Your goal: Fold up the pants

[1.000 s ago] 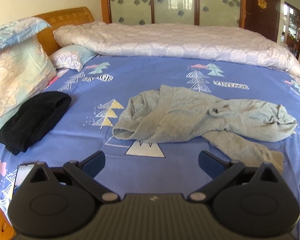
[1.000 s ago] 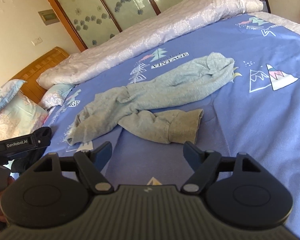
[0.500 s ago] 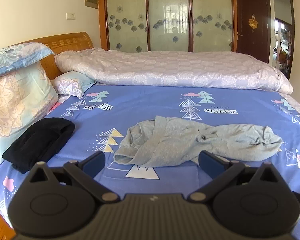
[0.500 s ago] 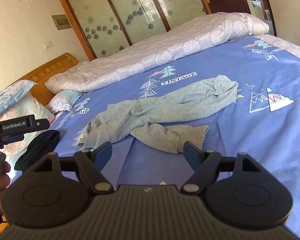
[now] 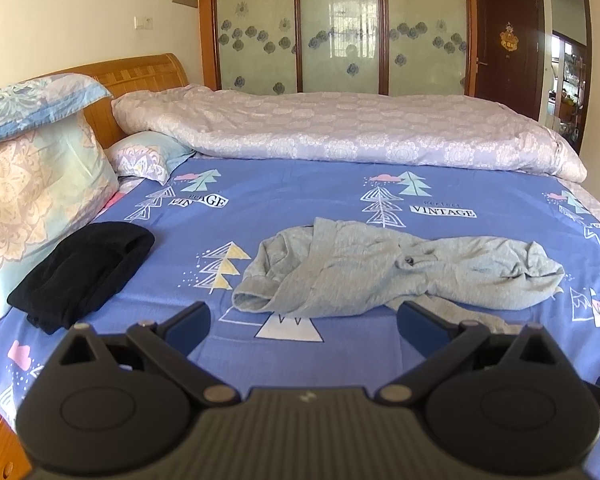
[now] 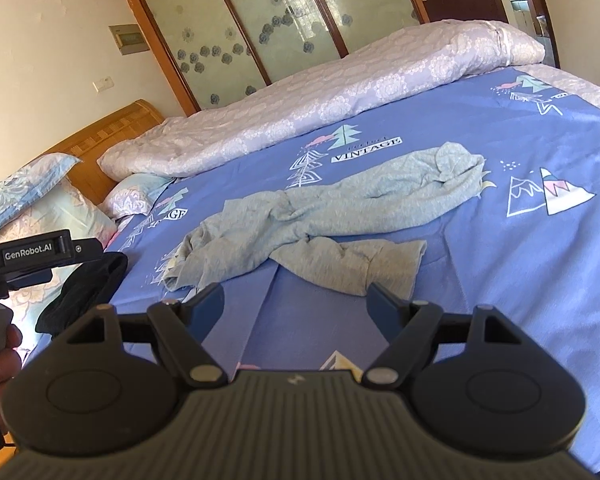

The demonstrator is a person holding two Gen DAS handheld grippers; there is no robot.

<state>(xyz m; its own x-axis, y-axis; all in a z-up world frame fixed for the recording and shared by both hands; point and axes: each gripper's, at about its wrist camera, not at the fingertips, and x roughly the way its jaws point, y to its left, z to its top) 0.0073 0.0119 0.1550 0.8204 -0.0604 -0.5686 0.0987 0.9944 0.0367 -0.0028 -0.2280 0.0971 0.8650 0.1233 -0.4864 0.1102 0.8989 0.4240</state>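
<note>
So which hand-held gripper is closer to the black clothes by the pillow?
Left. The left hand-held gripper sits nearer the black clothes; the right hand-held gripper hangs farther off, by the grey pants.

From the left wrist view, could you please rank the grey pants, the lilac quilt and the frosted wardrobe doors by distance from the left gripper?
1. Grey pants: crumpled on the blue sheet just ahead of the open left gripper.
2. Lilac quilt: along the bed's far edge.
3. Frosted wardrobe doors: behind the bed.
</note>
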